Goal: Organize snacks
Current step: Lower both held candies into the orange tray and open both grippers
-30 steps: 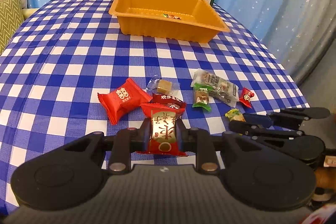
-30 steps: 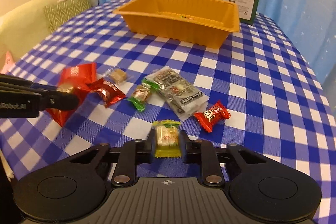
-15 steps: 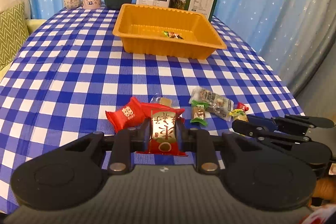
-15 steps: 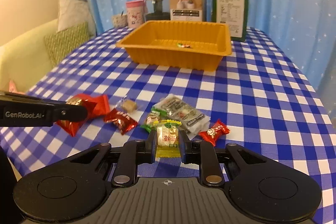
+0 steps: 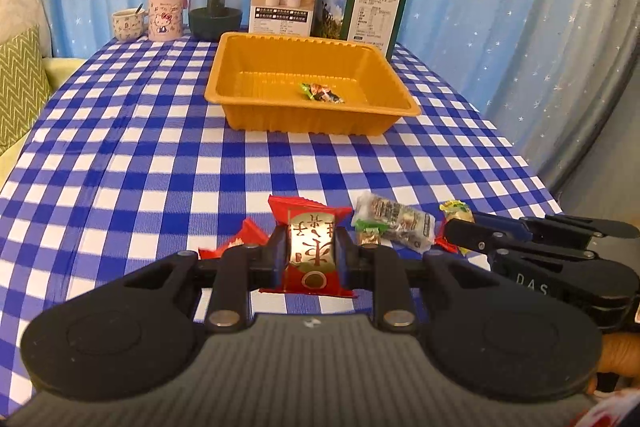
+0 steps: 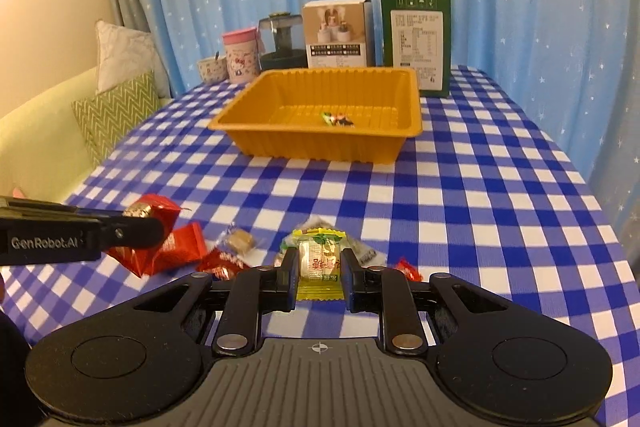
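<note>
While only a couple of wrapped sweets (image 5: 322, 93) lie in the orange tray (image 5: 316, 121), I have my left gripper (image 5: 310, 254) clamped on a red packet (image 5: 310, 247) and my right gripper (image 6: 320, 267) on a yellow candy (image 6: 319, 259); several snacks (image 6: 192, 251) remain on the checked cloth (image 6: 460, 211).

White lettering "GenRobot.AI" runs along the side of the left gripper (image 6: 132, 227) in the right wrist view. In the left wrist view, pale letters "DAS" sit on the body of the right gripper (image 5: 456, 233). A pink cup (image 5: 165, 11) shows a Hello Kitty cartoon. Print on the snack wrappers and the boxes is too small to read.
</note>
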Action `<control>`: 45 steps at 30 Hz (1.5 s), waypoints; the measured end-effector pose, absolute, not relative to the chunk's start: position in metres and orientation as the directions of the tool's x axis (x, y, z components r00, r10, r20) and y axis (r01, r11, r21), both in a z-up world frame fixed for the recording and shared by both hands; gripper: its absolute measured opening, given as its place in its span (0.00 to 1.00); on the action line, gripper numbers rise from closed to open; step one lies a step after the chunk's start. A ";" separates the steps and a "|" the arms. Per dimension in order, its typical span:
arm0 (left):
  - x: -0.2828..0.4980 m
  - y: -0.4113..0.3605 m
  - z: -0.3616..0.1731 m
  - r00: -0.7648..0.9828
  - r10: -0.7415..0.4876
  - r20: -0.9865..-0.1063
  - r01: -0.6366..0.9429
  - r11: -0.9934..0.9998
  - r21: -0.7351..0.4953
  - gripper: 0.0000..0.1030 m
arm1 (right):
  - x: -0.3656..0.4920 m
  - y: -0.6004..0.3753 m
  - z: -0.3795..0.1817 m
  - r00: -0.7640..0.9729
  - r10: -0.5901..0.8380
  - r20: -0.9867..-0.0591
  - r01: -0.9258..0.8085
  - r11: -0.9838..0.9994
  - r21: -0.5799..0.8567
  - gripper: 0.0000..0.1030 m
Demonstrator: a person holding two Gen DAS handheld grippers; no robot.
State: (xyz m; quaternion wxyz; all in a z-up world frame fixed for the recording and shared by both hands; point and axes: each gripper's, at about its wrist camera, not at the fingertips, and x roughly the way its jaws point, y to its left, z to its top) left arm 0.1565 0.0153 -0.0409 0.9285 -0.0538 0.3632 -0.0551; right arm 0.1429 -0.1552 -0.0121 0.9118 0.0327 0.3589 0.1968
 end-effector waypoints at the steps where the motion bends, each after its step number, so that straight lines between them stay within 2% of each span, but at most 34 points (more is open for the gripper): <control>1: 0.159 0.015 -0.040 0.733 -0.143 -0.665 0.068 0.988 -0.138 0.21 | 0.145 -0.155 -0.010 0.668 0.384 -0.638 -0.334 0.920 0.204 0.21; 10: 0.202 0.022 -0.023 0.767 -0.160 -0.622 0.095 0.986 -0.137 0.21 | 0.179 -0.153 0.009 0.704 0.382 -0.599 -0.278 0.924 0.262 0.21; 22: 0.298 0.041 -0.015 0.806 -0.159 -0.571 0.094 0.986 -0.141 0.21 | 0.276 -0.145 0.018 0.748 0.354 -0.561 -0.232 0.932 0.279 0.21; 26: 0.330 0.045 -0.020 0.809 -0.151 -0.569 0.087 0.987 -0.138 0.21 | 0.309 -0.138 0.011 0.751 0.358 -0.555 -0.243 0.931 0.273 0.21; 34: 0.370 0.044 -0.043 0.795 -0.180 -0.580 0.090 0.980 -0.180 0.21 | 0.359 -0.137 -0.009 0.729 0.374 -0.574 -0.197 0.917 0.347 0.21; 45: 0.392 0.052 -0.061 0.772 -0.176 -0.610 0.073 0.979 -0.191 0.23 | 0.377 -0.139 -0.026 0.709 0.367 -0.603 -0.178 0.920 0.350 0.21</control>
